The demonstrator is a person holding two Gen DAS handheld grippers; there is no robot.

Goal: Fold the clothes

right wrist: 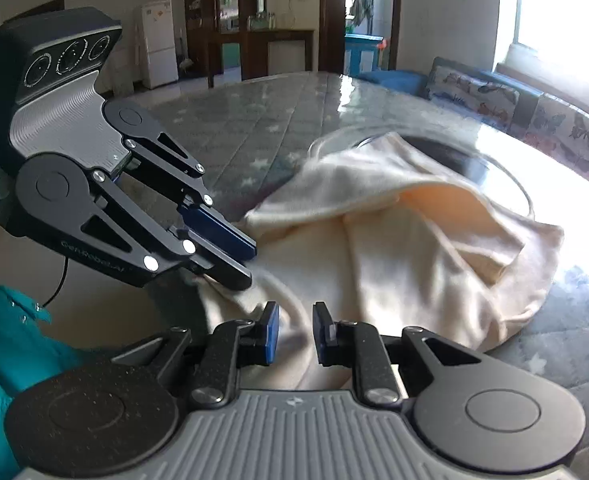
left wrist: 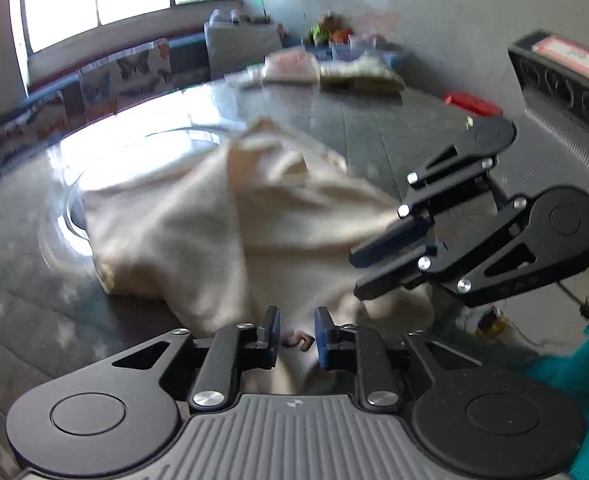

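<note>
1. Nearest, low at the table's near edge: left gripper point(left wrist: 297, 334), jaws a narrow gap apart. Seen side-on from the right wrist view with nothing between its fingers, tips just over the near hem of the cream garment point(left wrist: 198, 220). Judged to be free of the cloth, not clamped.
2. Just beside it, angled in toward its partner: right gripper point(right wrist: 296, 334), pads also a narrow gap apart, with a ridge of cloth lying in that gap. Cannot tell whether pressing on the cloth or only straddling it. Some hint of a hold in the left wrist view, with the fabric drawn to a point at these fingers.
3. Ahead of both tools: the garment's bulk, heaped and half doubled on the grey quilted table point(right wrist: 254, 120), top layer flopped over and gaping toward the right wrist camera. Lies forward of both sets of fingertips, with none of it seen behind them. Long axis judged to run away from the near hem toward the far side.
4. Under the garment's far end: a clear glass disc point(right wrist: 506, 176), with the fabric draped across part of its rim.
5. For the coming move: both tools at the same near hem, side by side, neither clearly nearer — so probably a matter of carrying that hem forward along the long axis, with a fresh grip likely needed on the left first.
6. Farthest: a folded stack point(left wrist: 294, 68) at the table's far edge, well apart from the work.
</note>
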